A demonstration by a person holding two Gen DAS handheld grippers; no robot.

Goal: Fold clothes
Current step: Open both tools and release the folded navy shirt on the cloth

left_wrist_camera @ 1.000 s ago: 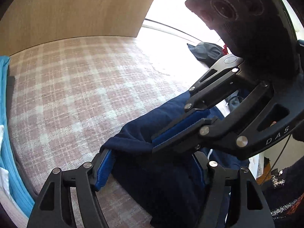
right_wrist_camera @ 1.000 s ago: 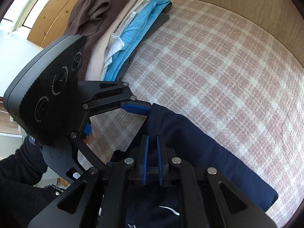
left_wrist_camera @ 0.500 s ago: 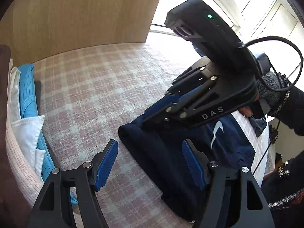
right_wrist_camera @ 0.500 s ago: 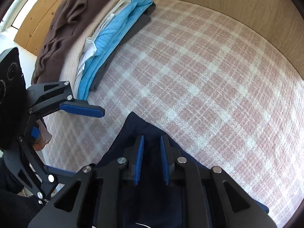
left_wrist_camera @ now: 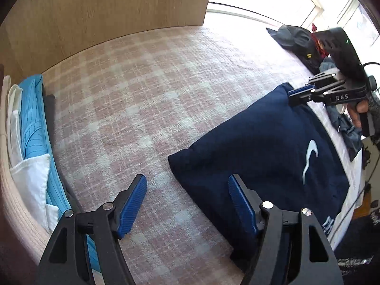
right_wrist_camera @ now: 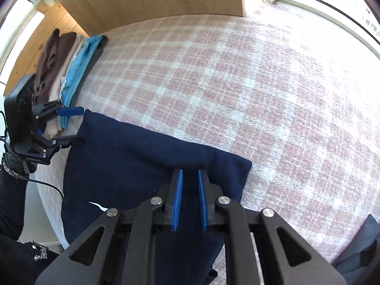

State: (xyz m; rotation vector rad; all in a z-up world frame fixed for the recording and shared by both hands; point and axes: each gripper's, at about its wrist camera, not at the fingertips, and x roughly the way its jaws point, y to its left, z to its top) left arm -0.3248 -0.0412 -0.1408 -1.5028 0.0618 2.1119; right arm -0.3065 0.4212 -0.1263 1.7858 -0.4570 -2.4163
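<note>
A navy sweater (left_wrist_camera: 261, 156) with a white swoosh lies folded flat on the pink plaid bed (left_wrist_camera: 147, 99). My left gripper (left_wrist_camera: 187, 190) is open, hovering just off the sweater's near corner with nothing between its pads. In the right wrist view the left gripper (right_wrist_camera: 79, 125) stands open by the sweater's left corner (right_wrist_camera: 95, 123). My right gripper (right_wrist_camera: 190, 190) hangs over the sweater's far edge (right_wrist_camera: 147, 161), jaws a narrow gap apart, and the cloth under them lies flat. From the left wrist view the right gripper (left_wrist_camera: 293, 95) sits at the far corner.
A stack of folded clothes (left_wrist_camera: 30, 142) lies along the bed's left side, brown, cream and light blue (right_wrist_camera: 73, 71). A wooden panel (left_wrist_camera: 106, 7) backs the bed. Dark loose clothes (left_wrist_camera: 296, 40) pile near the bright window. A grey garment (right_wrist_camera: 361, 244) lies at lower right.
The left gripper let go of the sweater and pulled back open. The right gripper's jaws parted. The two grippers moved apart, and the sweater now lies flat.
</note>
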